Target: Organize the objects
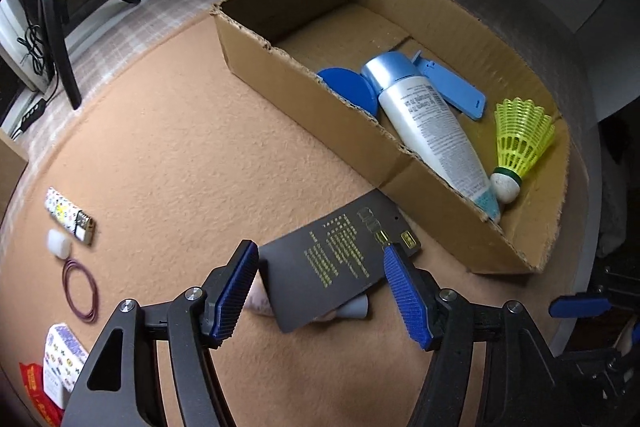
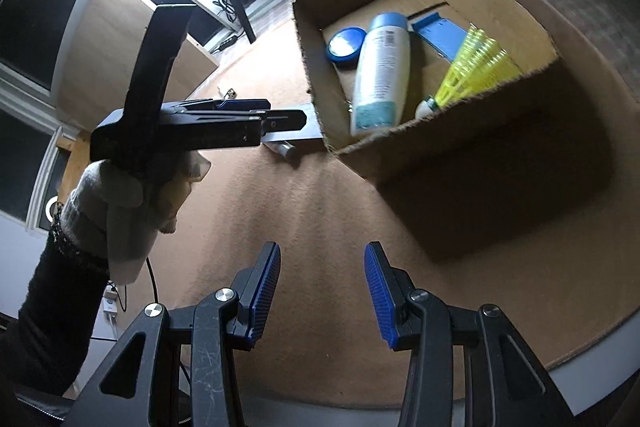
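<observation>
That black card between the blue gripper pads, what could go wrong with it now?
The black card lies between the open pads of the left gripper, propped on a small grey cylinder, so it sits tilted. Closing on its thin edges could make it slip or flip away. It also lies close against the cardboard box, so lifting it may snag the wall. The rolling cylinder might shift when the card moves.
</observation>
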